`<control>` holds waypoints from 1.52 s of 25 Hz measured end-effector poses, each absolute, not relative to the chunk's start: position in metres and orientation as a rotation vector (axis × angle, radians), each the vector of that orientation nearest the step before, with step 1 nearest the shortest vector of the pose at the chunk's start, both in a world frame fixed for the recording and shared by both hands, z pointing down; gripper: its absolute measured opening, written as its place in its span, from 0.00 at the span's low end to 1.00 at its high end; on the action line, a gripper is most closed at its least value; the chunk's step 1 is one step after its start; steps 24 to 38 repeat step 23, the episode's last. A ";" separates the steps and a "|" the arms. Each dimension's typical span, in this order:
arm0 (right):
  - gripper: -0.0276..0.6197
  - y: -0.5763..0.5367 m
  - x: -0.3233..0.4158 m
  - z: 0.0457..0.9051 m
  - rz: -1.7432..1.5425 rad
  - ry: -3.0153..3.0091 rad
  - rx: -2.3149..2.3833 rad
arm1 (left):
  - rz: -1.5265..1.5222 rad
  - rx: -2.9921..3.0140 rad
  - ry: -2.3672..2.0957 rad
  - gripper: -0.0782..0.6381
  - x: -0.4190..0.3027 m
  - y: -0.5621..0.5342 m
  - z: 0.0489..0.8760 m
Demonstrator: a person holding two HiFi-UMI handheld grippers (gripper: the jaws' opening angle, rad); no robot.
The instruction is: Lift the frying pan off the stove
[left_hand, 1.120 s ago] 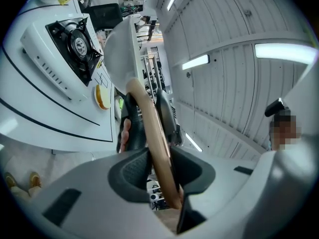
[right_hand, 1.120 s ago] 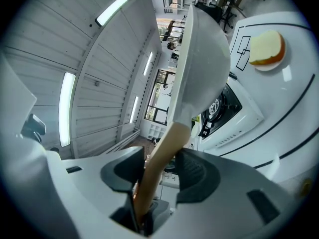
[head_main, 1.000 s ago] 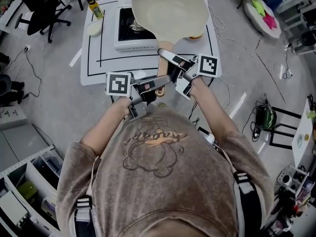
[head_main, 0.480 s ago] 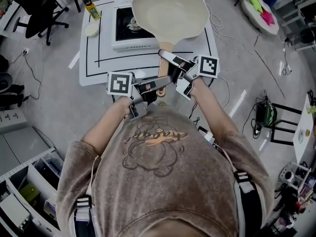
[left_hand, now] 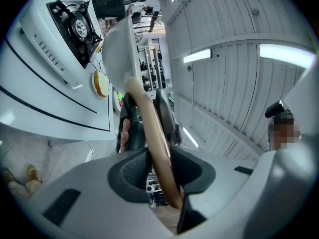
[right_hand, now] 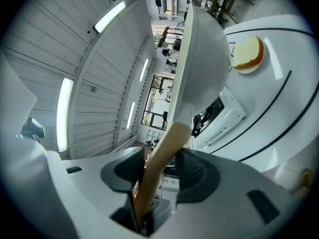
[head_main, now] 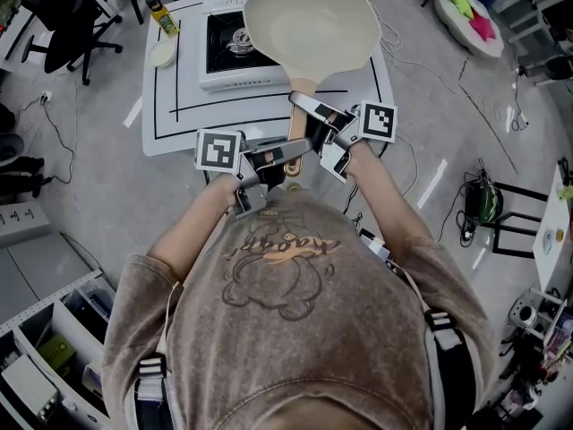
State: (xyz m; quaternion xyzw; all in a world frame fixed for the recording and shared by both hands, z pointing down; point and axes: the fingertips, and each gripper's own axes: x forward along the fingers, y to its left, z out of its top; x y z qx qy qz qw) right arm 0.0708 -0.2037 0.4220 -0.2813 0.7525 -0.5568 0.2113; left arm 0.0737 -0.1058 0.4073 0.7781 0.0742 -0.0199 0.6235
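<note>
My left gripper point(left_hand: 159, 168) and right gripper point(right_hand: 159, 171) both clamp the wooden handle point(head_main: 298, 86), jaws part-closed. Beyond, the frying pan point(head_main: 309, 21) hangs above the stove point(head_main: 224, 61); 1 bottle point(head_main: 159, 14) and 1 dish point(head_main: 164, 54) stand leftward on the table point(head_main: 170, 124).

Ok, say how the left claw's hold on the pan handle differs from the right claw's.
The left claw clamps the handle near its free end; right claw clamps it further up, nearer the frying pan. The left claw reaches in from the left, right claw from the right. Both are shut on the handle.
</note>
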 end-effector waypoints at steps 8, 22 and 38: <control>0.34 -0.201 0.077 0.422 -1.549 2.084 -0.790 | -0.037 1.788 0.183 0.29 0.079 -0.103 0.407; 0.34 -0.194 0.079 0.427 -1.570 2.064 -0.790 | -0.025 1.775 0.196 0.29 0.081 -0.096 0.410; 0.34 -0.195 0.079 0.428 -1.571 2.063 -0.790 | -0.024 1.775 0.197 0.29 0.081 -0.097 0.410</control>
